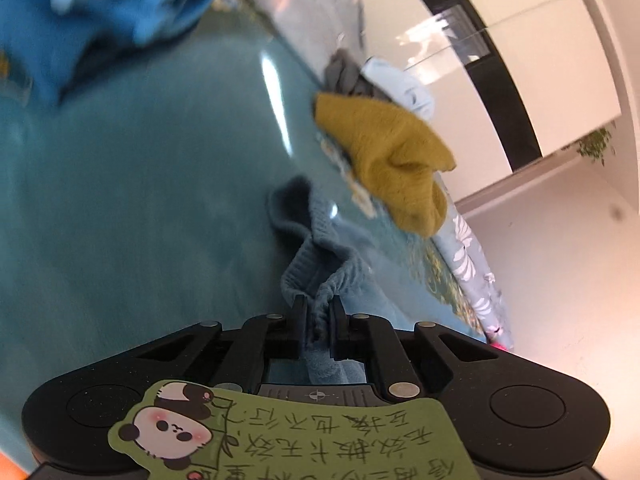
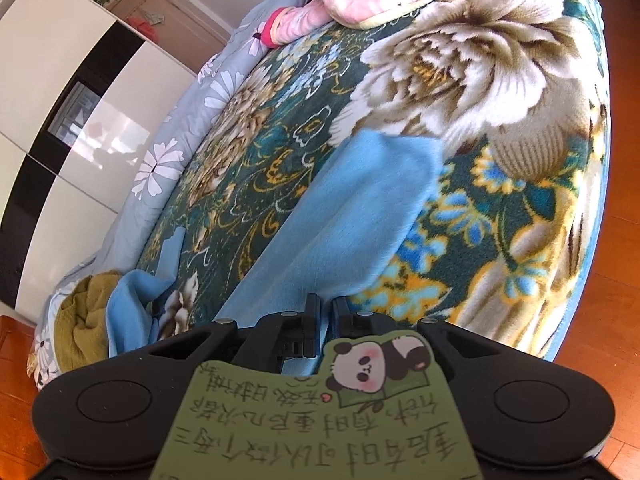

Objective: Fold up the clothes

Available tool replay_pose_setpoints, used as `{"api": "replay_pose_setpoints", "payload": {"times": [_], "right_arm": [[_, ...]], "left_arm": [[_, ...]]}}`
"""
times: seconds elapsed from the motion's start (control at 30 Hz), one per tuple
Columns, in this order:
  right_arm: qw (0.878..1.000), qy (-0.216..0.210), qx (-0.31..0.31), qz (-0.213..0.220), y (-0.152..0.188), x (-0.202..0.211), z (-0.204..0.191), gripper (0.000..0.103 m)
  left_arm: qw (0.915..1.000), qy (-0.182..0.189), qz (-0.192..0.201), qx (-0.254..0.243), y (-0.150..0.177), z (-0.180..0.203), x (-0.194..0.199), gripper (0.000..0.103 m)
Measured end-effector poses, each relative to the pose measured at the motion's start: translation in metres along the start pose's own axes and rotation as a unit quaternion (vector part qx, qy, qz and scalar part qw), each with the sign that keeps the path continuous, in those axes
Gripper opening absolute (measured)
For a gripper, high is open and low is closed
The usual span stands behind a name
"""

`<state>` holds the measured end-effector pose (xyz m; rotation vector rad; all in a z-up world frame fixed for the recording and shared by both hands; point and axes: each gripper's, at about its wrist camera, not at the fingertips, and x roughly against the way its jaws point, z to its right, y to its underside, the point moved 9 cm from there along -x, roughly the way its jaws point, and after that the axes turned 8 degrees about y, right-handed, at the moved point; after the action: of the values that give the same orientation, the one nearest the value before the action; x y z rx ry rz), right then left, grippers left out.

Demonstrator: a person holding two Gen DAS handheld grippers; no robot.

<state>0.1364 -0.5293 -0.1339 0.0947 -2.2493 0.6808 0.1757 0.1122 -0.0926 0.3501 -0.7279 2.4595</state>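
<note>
Left gripper [image 1: 319,312] clamps ribbed cuff of soft blue fleece garment [image 1: 312,276]; right gripper [image 2: 326,312] pinches its edge [image 2: 344,216].

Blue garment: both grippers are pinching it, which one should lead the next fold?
Probably right. The right gripper pinches the blue garment where it lies flat on the floral blanket. The left gripper holds only a bunched ribbed edge.

A floral blanket [image 2: 460,92] covers the bed, beside a white-and-black wardrobe [image 2: 80,92].
</note>
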Motion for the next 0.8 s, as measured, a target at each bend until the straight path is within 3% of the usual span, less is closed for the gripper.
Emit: {"api": "replay_pose_setpoints", "payload": {"times": [0.17,0.23,0.4,0.5,0.57,0.63,0.8], "right_arm": [[0.999,-0.008,-0.046,0.003,-0.005,-0.004,0.011,0.012],[0.999,0.003,-0.042,0.011,-0.008,-0.003,0.01,0.004],[0.999,0.014,0.041,0.011,-0.008,-0.002,-0.009,0.004],[0.998,0.021,0.059,0.01,-0.012,-0.001,-0.014,0.011],[0.997,0.033,0.066,0.02,-0.017,0.003,-0.013,0.015],[0.996,0.042,0.068,0.034,-0.024,0.011,-0.009,0.019],[0.99,0.06,0.099,0.083,-0.046,0.035,-0.015,0.022]], "left_arm": [[0.9995,-0.019,0.017,-0.016,-0.016,-0.006,0.017,0.008],[0.9993,-0.025,0.023,-0.017,-0.021,-0.009,0.023,0.008],[0.9983,-0.039,-0.002,-0.044,-0.017,-0.016,0.021,0.008],[0.9969,-0.049,-0.02,-0.059,-0.013,-0.018,0.019,0.01],[0.9957,-0.058,-0.023,-0.068,-0.014,-0.02,0.021,0.019],[0.9941,-0.07,-0.013,-0.082,-0.02,-0.019,0.032,0.041],[0.9873,-0.06,0.003,-0.147,-0.053,-0.002,0.04,0.069]]}}
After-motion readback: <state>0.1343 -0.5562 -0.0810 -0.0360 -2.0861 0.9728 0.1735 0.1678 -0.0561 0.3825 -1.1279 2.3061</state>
